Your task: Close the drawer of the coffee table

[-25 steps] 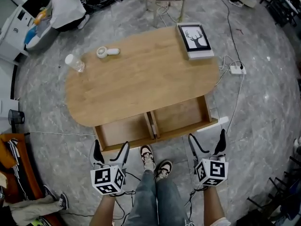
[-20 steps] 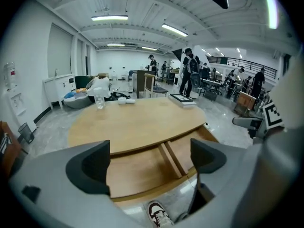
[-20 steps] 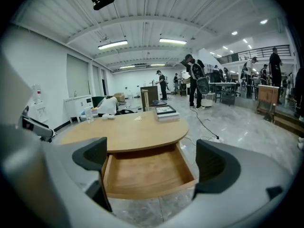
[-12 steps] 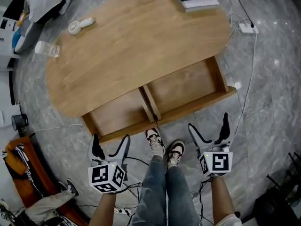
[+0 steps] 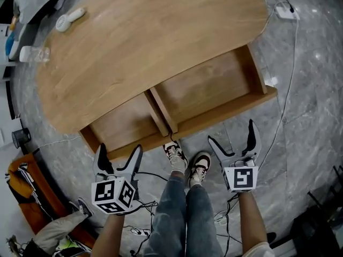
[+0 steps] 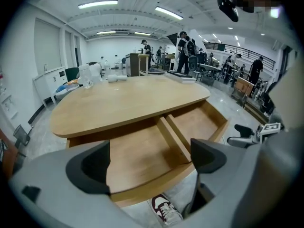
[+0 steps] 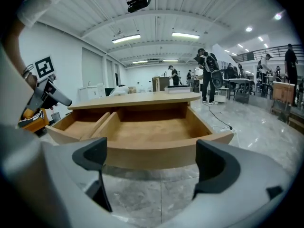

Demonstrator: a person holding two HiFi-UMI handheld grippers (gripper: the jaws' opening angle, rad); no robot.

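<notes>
While drawer (image 5: 203, 92) is sitting open, left gripper (image 5: 118, 155) and right gripper (image 5: 233, 137) are hovering at its 6 o'clock, jaws apart and empty, facing front panel for push.

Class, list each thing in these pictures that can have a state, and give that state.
drawer, pulled out, both compartments empty
left gripper, open, holding nothing
right gripper, open, holding nothing
handheld fan, lying flat on the tabletop

No readable text, labels or numbers.
Only black-and-white square marker patterns, without letters or digits, show on the left gripper (image 5: 118, 150) and right gripper (image 5: 231, 131), just before the oval light-wood coffee table (image 5: 134, 47).
</notes>
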